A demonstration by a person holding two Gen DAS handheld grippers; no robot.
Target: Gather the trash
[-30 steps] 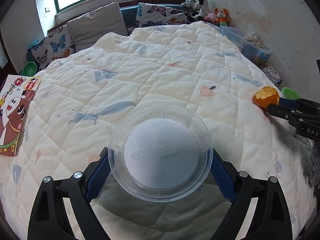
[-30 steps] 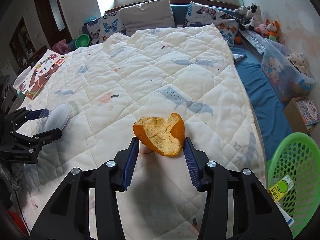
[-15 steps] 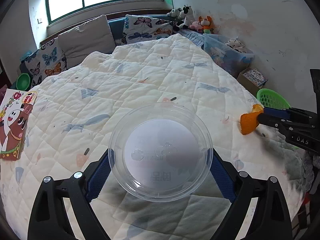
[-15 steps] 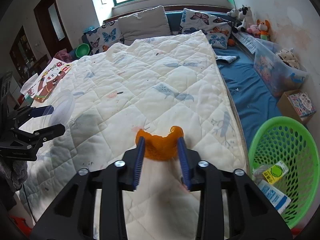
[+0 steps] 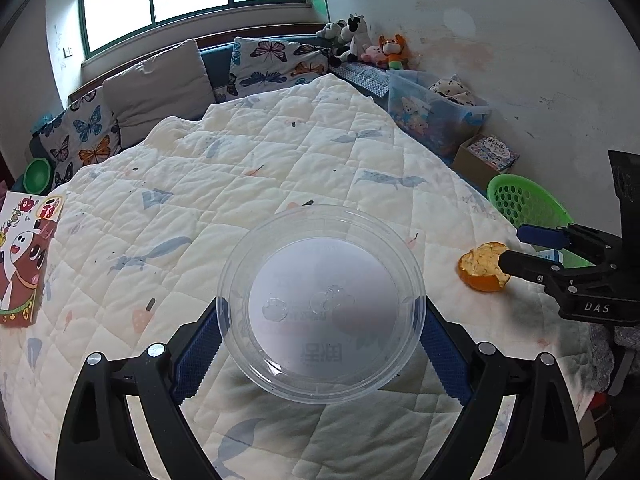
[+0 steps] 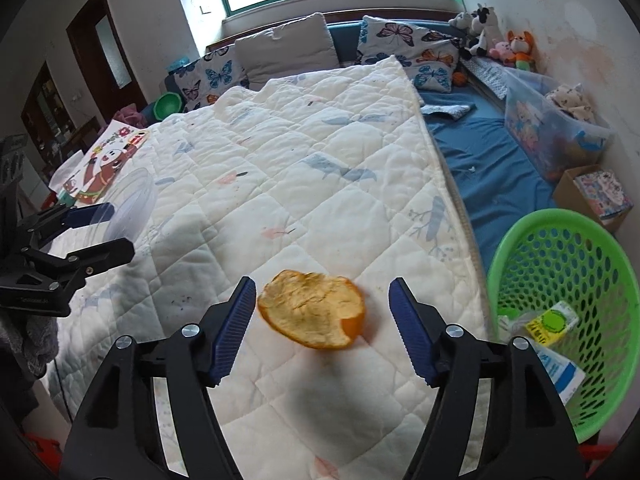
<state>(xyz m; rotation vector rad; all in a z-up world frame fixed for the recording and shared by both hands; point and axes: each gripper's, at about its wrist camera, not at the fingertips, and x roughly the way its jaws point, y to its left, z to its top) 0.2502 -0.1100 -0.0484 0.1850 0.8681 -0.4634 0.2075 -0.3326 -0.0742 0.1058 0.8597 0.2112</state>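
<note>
Two grippers over the bed. Left gripper (image 5: 320,344): blue pads clamped on opposite rims of a clear plastic lid (image 5: 320,304); faint mirrored print on the lid's base, not readable. Right gripper (image 6: 323,326): its jaws have just been opening and now stand well apart, pads clear of the orange peel (image 6: 314,314) that sits between them, pith side up. From the left wrist view the peel appears at the tip of the right gripper, whose black body carries the letters "DAS". Whether the peel rests on the quilt (image 6: 312,168) or is in the air, cannot tell. Just right of it, beside the bed, a green basket (image 6: 568,240) holds wrappers, one with a yellow-and-green label, text too small. Farther left on the quilt, a cartoon picture book (image 6: 106,160). Farthest: butterfly pillows (image 6: 408,46) and stuffed toys under the window.
</note>
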